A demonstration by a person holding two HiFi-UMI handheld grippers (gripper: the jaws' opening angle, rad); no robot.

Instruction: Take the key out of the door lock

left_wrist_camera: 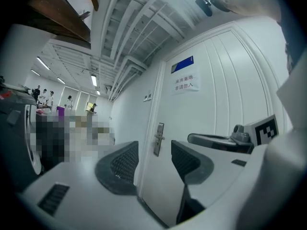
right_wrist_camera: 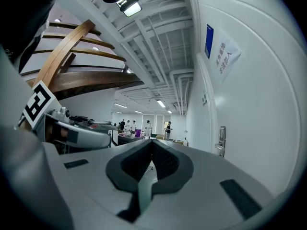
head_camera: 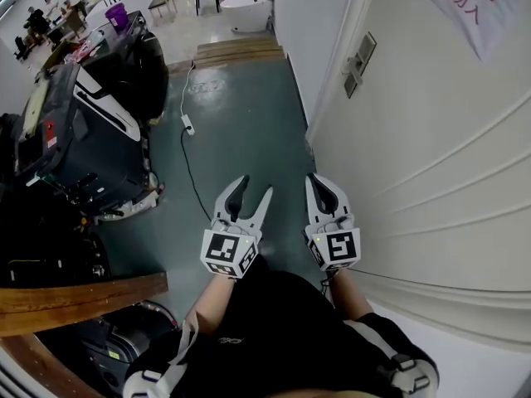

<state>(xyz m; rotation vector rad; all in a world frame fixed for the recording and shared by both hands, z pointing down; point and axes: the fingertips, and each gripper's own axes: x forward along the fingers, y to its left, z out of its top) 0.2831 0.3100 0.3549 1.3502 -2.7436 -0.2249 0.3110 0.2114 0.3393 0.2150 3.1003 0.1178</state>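
The white door [head_camera: 431, 139] runs along the right, and its metal lock plate with handle [head_camera: 360, 63] is some way ahead of both grippers. In the left gripper view the lock plate [left_wrist_camera: 158, 139] shows in the gap between the jaws, far off; in the right gripper view the lock plate [right_wrist_camera: 221, 140] sits at the right. I cannot make out a key at this distance. My left gripper [head_camera: 253, 191] is open with nothing between its pads [left_wrist_camera: 125, 163]. Beside it, nearer the door, my right gripper [head_camera: 319, 181] is shut on nothing, and both are held level above the green floor.
A large black machine [head_camera: 83, 131] stands at the left. A power strip with its cable [head_camera: 187, 124] lies on the floor ahead, and wooden steps [head_camera: 239, 50] lie beyond it. A curved wooden rail [head_camera: 75, 297] is at the lower left. A paper notice [head_camera: 465, 2] hangs on the door.
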